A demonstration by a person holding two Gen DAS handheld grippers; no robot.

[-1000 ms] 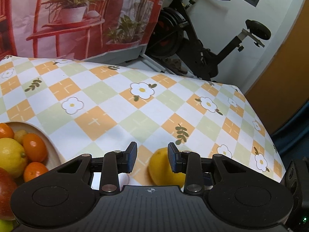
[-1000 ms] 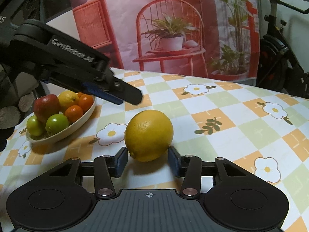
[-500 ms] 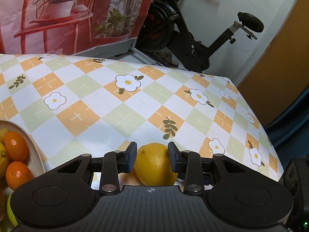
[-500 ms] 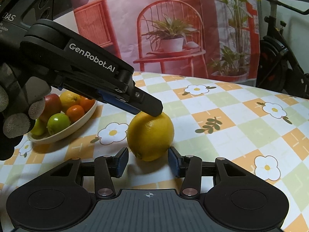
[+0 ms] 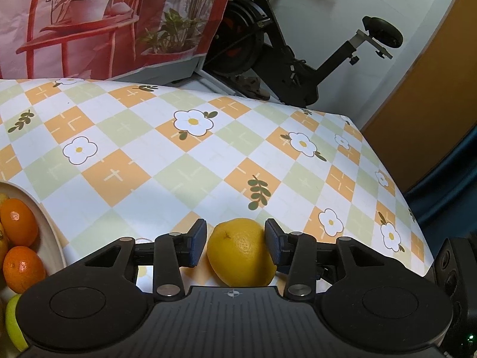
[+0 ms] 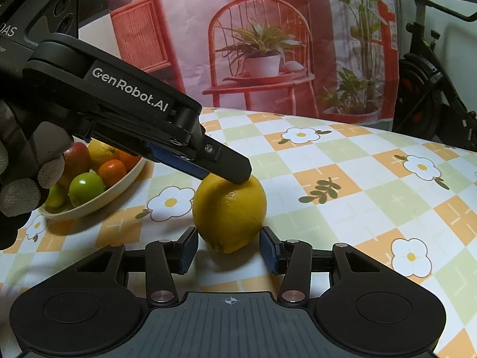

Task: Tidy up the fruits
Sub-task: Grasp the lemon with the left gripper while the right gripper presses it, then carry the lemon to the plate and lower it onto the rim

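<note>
I'm looking down along each pair of jaws, close over the worktop (image 5: 184, 179). My left view is facing the exercise bike (image 5: 298, 68), my right the printed backdrop (image 6: 268, 44). Both are sharing the lemon (image 5: 241, 256) and fruit bowl (image 6: 98, 203).

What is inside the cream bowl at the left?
The cream bowl holds a red apple, a lemon, oranges and green limes. The left gripper and gloved hand cover its far-left part.
</note>
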